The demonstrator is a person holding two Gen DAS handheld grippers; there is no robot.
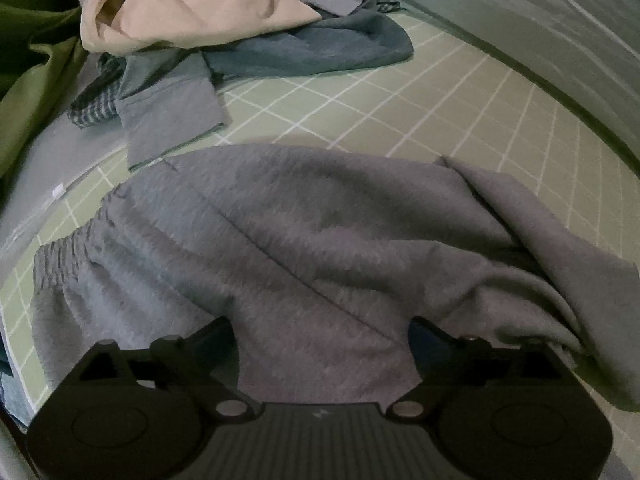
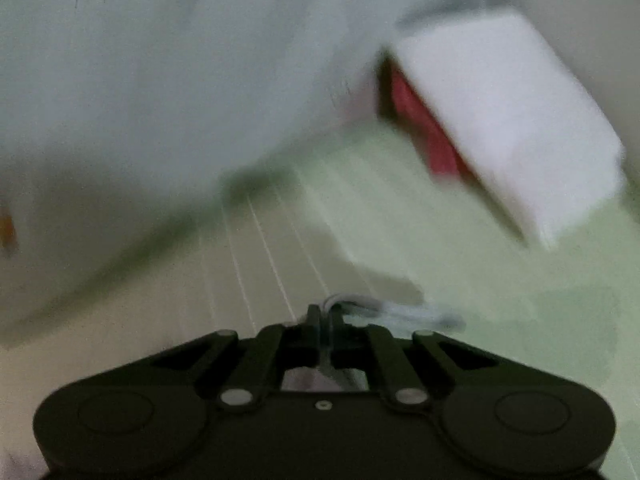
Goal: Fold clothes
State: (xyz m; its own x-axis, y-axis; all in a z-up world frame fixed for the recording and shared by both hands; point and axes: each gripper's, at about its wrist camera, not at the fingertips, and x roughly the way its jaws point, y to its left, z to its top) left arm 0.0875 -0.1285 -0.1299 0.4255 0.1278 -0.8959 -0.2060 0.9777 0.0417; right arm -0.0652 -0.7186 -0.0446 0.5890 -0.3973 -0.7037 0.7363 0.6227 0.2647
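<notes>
— Hovering close over the grey sweatpants, the left gripper has its jaws spread wide, nothing pinched, the cloth just lying under them on the green gridded mat.

— And the right gripper?

— Clenched tight on a thin pale cord or strip of fabric; too blurred to say which.

— Farther back?

— A heap of clothes at the mat's far end, beige on top of blue-grey. On the right side, a white box by the wall.

Green grid mat; white box, red inside
</notes>
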